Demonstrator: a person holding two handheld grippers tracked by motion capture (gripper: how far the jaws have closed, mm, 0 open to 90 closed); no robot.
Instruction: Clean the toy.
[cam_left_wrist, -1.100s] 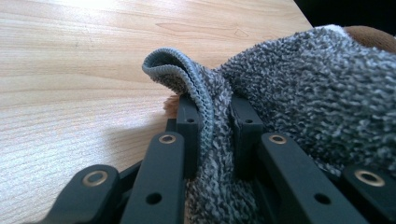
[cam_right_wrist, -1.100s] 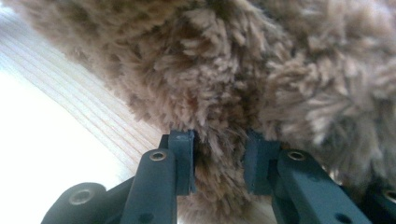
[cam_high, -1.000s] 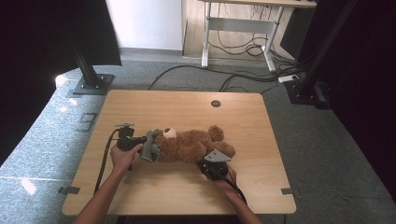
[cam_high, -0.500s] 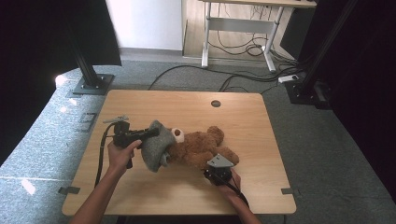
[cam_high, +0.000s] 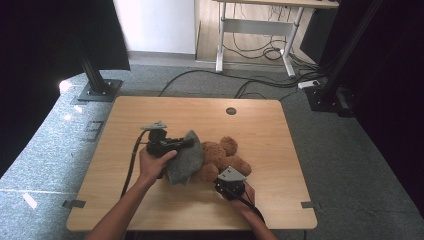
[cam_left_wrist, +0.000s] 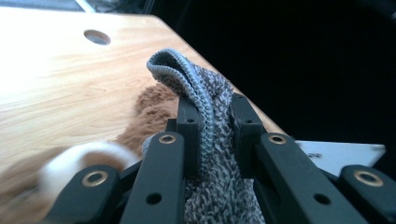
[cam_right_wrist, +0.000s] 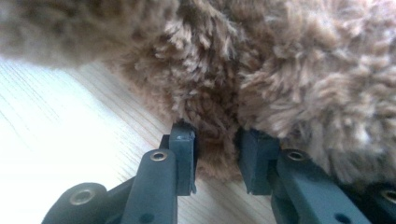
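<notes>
Wooden table (cam_high: 260, 125) with a round hole (cam_high: 231, 111) near its far edge, grey carpet (cam_high: 345, 145), white desk frame (cam_high: 255, 30) at upper centre, black cables (cam_high: 260, 82) on the floor, black stand base (cam_high: 98, 91) at upper left

The right gripper (cam_right_wrist: 215, 156) has its two black jaws closed on a tuft of brown plush from the teddy bear (cam_right_wrist: 289, 70), the fur bulging between them and spilling over the right-hand jaw. The bear's shaggy body covers the top and right of the view (which limb is pinched cannot be told). Below and to the left lies the pale wooden bench (cam_right_wrist: 60, 140), brightly lit.
</notes>
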